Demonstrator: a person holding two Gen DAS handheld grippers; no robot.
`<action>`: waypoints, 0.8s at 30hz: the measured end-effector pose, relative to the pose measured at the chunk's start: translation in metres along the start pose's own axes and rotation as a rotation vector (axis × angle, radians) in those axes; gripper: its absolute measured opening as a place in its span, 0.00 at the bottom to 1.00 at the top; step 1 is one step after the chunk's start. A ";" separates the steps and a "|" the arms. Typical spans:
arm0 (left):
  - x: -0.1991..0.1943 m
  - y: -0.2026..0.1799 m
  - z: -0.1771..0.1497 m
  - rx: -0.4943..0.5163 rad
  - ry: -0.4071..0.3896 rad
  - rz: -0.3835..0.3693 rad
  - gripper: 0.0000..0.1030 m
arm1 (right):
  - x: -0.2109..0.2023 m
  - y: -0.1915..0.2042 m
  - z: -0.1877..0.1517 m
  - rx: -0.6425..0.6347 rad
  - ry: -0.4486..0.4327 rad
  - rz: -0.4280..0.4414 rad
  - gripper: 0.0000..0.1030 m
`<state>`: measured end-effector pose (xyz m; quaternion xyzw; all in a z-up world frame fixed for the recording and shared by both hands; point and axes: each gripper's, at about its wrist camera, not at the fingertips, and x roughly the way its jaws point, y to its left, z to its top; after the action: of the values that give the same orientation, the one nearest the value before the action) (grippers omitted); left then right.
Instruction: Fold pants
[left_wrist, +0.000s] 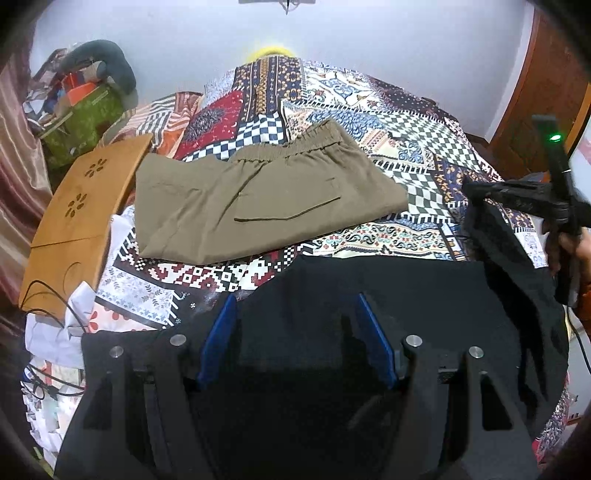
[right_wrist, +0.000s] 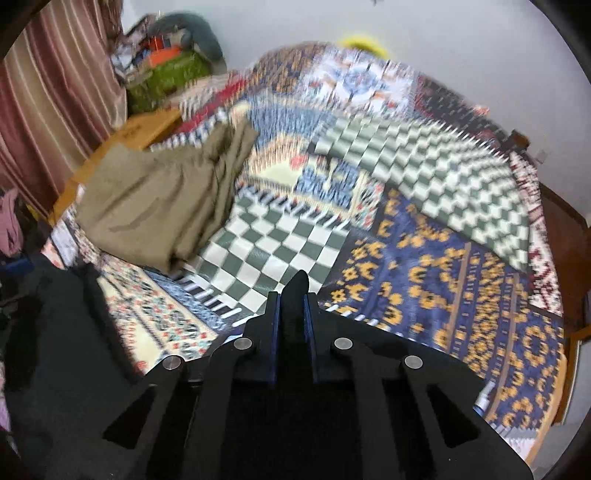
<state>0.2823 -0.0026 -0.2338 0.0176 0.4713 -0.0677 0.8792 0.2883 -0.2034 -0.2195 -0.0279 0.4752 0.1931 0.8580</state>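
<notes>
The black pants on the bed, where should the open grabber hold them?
Probably the near left edge of the black pants, coming in from the near side. The left gripper hangs open right over that flat cloth, while the right gripper is already shut on the other end, lifted off the patterned bedspread. Pinching the matching edge would let both ends rise evenly for a fold.

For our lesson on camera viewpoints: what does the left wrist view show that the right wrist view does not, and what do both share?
Only the left view: the open left gripper over the black pants, and the right gripper seen from outside. Only the right view: black cloth pinched between its own shut fingers. Both: the folded khaki pants on the patterned bedspread.
</notes>
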 end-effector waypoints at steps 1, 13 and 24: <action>-0.004 -0.001 0.000 0.002 -0.005 0.000 0.64 | -0.009 -0.002 0.000 0.005 -0.018 0.001 0.10; -0.050 -0.035 -0.011 0.052 -0.059 -0.022 0.69 | -0.167 -0.030 -0.041 0.110 -0.287 -0.061 0.09; -0.066 -0.077 -0.025 0.137 -0.077 -0.065 0.80 | -0.219 -0.057 -0.132 0.243 -0.298 -0.122 0.09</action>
<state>0.2145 -0.0699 -0.1901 0.0596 0.4319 -0.1290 0.8906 0.0990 -0.3531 -0.1183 0.0762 0.3604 0.0840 0.9259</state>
